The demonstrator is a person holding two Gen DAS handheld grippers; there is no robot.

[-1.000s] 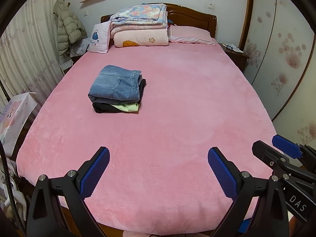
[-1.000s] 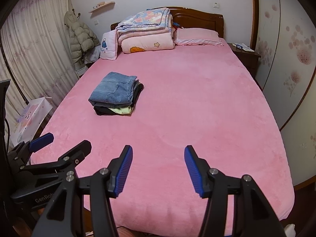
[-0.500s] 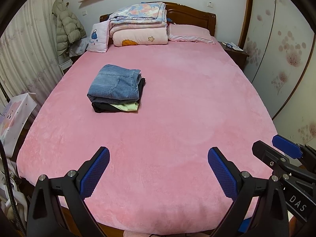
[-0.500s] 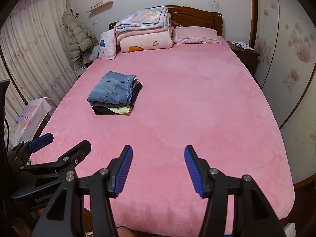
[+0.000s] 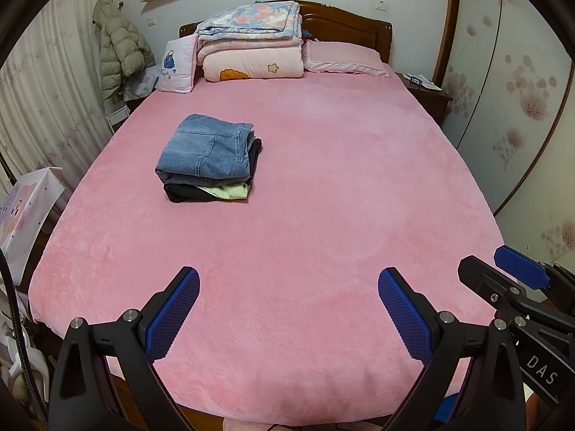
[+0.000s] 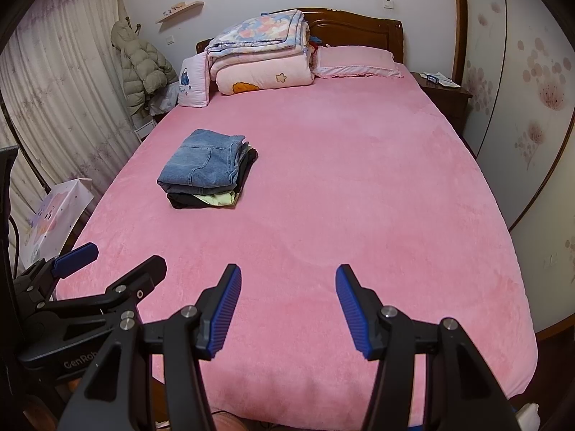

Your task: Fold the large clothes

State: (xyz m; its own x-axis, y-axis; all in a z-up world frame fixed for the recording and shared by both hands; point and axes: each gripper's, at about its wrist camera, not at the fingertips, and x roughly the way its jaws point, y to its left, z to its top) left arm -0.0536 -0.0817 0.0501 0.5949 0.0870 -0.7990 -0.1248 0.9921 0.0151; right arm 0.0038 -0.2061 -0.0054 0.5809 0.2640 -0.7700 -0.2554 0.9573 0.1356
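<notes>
A stack of folded clothes (image 5: 208, 160) (image 6: 206, 176) lies on the left half of the pink bed (image 5: 323, 197) (image 6: 341, 179), with blue jeans on top and dark and pale green pieces beneath. My left gripper (image 5: 289, 294) hovers over the bed's near edge, open, with nothing between its blue pads. Beside it my right gripper (image 6: 287, 292) also stands open and empty over the near edge. Each gripper shows at the side of the other's view. Both are well short of the stack.
Folded quilts (image 5: 251, 46) and a pink pillow (image 5: 345, 59) sit at the wooden headboard. A padded jacket (image 5: 118, 57) hangs by the curtain at left. A white bag (image 5: 25, 208) stands beside the bed. A nightstand (image 5: 427, 91) and wardrobe doors (image 5: 521, 107) are at right.
</notes>
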